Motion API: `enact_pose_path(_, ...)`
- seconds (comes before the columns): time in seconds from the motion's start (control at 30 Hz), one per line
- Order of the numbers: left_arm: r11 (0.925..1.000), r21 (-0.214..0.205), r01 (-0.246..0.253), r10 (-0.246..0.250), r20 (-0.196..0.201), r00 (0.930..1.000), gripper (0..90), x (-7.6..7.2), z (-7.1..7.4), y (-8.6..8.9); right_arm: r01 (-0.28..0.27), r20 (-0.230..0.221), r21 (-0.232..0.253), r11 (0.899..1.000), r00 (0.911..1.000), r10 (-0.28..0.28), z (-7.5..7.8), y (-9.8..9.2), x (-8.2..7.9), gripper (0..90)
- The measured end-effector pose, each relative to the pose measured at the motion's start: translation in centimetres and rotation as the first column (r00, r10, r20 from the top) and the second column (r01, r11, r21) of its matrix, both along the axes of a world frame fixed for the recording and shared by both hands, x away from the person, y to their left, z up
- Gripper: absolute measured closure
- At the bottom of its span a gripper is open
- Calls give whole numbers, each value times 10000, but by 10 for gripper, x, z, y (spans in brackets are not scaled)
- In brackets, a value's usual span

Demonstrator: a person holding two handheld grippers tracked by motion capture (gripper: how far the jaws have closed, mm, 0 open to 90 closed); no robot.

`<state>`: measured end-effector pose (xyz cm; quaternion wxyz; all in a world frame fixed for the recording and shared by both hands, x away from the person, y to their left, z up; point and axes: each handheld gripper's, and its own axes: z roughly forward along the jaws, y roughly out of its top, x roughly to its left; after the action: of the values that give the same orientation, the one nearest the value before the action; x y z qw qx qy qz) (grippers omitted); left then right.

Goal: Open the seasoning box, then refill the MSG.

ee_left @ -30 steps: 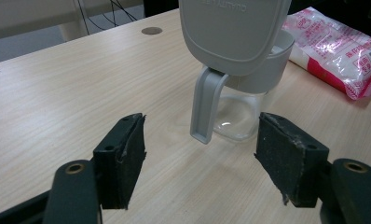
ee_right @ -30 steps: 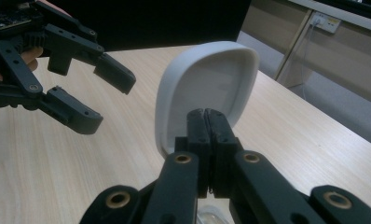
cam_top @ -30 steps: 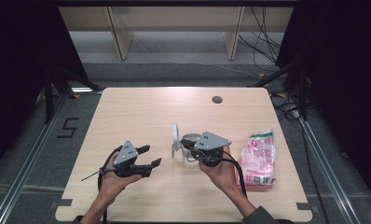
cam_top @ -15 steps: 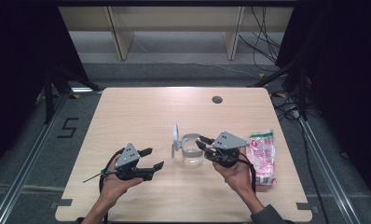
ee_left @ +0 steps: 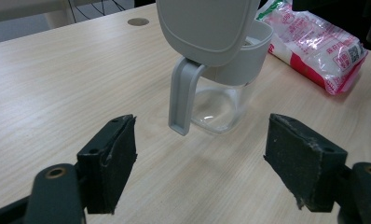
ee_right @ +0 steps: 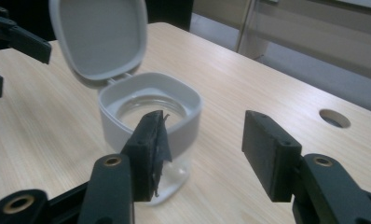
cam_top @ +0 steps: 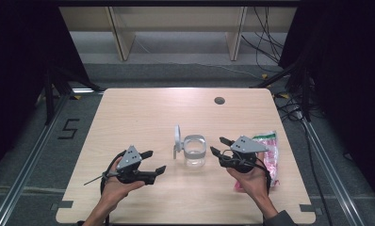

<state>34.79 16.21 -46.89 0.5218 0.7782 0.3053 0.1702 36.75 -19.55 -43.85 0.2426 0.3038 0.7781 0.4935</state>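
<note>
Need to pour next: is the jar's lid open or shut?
Open. The grey lid stands flipped up behind the jar, and its mouth is uncovered; nothing visible inside the clear glass.

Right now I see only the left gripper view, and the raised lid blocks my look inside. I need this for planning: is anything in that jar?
Observer: No. In the right gripper view the jar looks empty, clear down to its bottom.
Operator: Where is the right gripper?
Observer: In the high view the right gripper sits just right of the jar, apart from it. Its jaws have just been opening, with nothing between them.
Operator: And the bag?
Observer: The pink bag lies flat, partly under the right hand.
</note>
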Motion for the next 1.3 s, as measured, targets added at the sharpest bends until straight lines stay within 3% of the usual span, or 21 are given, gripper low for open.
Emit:
enact_pose_path(0.03,10000,83,-37,38,-23,10000,228,0,0,0,230,74,64,9997,9997,-231,-1,-3,0,474)
enact_pose_path(0.13,9997,-212,-117,112,-209,9997,224,0,0,0,542,-293,233,9983,9981,-535,-3,-13,-1,437)
enact_pose_path(0.2,9997,-206,-109,105,-195,9998,224,0,0,0,688,-263,131,9975,9973,-684,-3,-18,-2,417)
enact_pose_path(0.33,9997,-220,-111,105,-248,9996,222,-1,0,0,804,-348,140,9967,9962,-799,-6,-22,-3,402)
enact_pose_path(0.4,10000,-93,3,-3,-76,10000,222,0,0,0,876,-410,82,9961,9953,-872,-7,-25,-4,400)
enact_pose_path(0.47,9999,-131,-100,98,-217,9997,222,-2,0,-1,947,-376,84,9955,9948,-944,-8,-29,-6,396)
enact_pose_path(0.57,10000,10,84,-84,-32,10000,222,-1,1,0,1117,-538,174,9936,9924,-1106,-8,-31,-8,391)
enact_pose_path(0.6,9999,-124,-50,47,-223,9997,222,-2,0,-1,1124,-412,175,9935,9929,-1116,-9,-35,-8,384)
enact_pose_path(0.77,9999,-14,-104,103,-222,9997,222,-3,0,-1,1277,-434,196,9916,9910,-1267,-11,-42,-9,372)
enact_pose_path(0.8,9999,-124,-95,91,-276,9996,222,-3,-1,-2,1449,-630,308,9890,9878,-1428,-11,-45,-11,368)
enact_pose_path(0.97,9999,-75,-138,136,-211,9997,222,-5,-1,-1,1578,-527,299,9870,9863,-1561,-11,-55,-13,349)
enact_pose_path(1.07,10000,35,-21,22,-124,9999,222,-5,-1,-1,1805,-784,232,9833,9809,-1782,-14,-64,-17,340)
enact_pose_path(1.23,10000,-53,20,-21,-199,9998,222,-7,-3,-3,2101,-623,124,9776,9760,-2089,-14,-76,-20,334)
enact_pose_path(1.3,10000,-43,-47,46,-249,9997,222,-7,-3,-2,2328,-862,132,9724,9692,-2308,-14,-82,-23,335)
